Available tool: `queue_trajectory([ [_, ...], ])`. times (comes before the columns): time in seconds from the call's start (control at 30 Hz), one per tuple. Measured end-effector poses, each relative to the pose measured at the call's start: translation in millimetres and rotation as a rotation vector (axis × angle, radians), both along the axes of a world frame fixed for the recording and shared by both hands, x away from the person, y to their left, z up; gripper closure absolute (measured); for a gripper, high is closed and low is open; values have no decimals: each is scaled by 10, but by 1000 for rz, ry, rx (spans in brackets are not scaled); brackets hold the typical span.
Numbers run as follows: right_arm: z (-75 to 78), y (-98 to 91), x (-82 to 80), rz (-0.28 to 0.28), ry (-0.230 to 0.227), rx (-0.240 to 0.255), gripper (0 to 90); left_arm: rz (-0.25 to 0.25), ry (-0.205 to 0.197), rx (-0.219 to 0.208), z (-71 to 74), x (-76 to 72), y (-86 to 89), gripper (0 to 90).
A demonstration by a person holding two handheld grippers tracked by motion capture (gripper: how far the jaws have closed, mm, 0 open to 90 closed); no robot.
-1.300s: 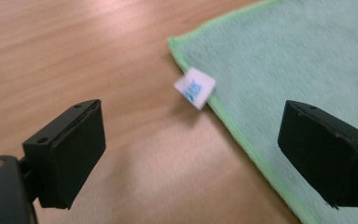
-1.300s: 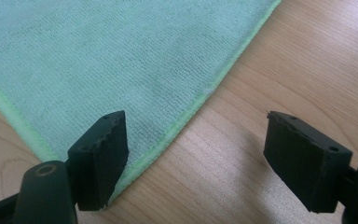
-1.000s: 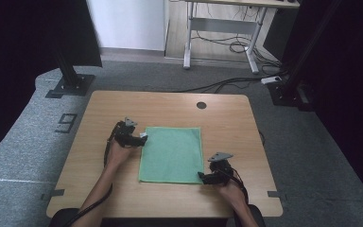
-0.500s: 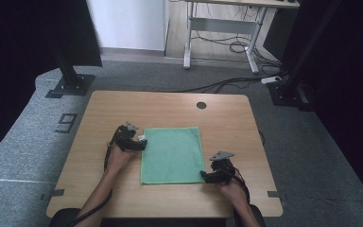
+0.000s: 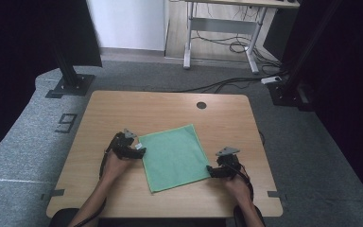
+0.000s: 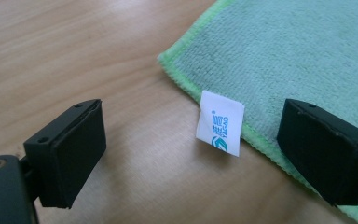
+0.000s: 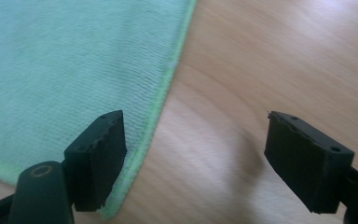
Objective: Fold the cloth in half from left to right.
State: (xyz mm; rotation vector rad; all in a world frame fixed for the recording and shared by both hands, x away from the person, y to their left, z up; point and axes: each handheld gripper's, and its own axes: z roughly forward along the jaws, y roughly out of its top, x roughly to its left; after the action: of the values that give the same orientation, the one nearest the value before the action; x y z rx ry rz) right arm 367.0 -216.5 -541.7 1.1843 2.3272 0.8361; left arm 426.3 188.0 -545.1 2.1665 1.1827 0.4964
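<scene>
A green cloth (image 5: 175,156) lies flat on the wooden table (image 5: 170,109), turned a little askew. My left gripper (image 5: 139,150) sits at the cloth's far left corner, jaws open. In the left gripper view the cloth (image 6: 284,60) has a white label (image 6: 220,122) on its edge, lying between the jaws without being pressed. My right gripper (image 5: 209,171) rests at the cloth's near right corner, open. In the right gripper view the cloth's corner (image 7: 74,79) lies by one jaw, with bare wood between the two.
A round cable hole (image 5: 201,105) lies near the table's far edge. Bare wood surrounds the cloth on all sides. Beyond the table stand a black post base (image 5: 68,85) and a desk frame with cables (image 5: 222,38) on the grey floor.
The left hand and its gripper have slid toward the near side and slightly right. The cloth now lies more askew, its left corner shifted with the gripper. The right gripper has stayed put.
</scene>
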Motion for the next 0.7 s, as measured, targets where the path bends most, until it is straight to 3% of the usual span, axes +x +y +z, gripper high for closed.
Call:
queue_trajectory([
  [0.2,-15,-95,62,-37,7,25,204,-23,4,0,3,-41,-12,79],
  [0.33,-20,-99,59,-36,4,29,205,-18,-18,8,58,-1,2,80],
  [0.53,-48,-147,73,-41,19,78,205,19,-35,-35,208,175,117,83],
  [0.7,-57,-162,75,-40,22,90,205,42,-34,-53,205,347,141,83],
])
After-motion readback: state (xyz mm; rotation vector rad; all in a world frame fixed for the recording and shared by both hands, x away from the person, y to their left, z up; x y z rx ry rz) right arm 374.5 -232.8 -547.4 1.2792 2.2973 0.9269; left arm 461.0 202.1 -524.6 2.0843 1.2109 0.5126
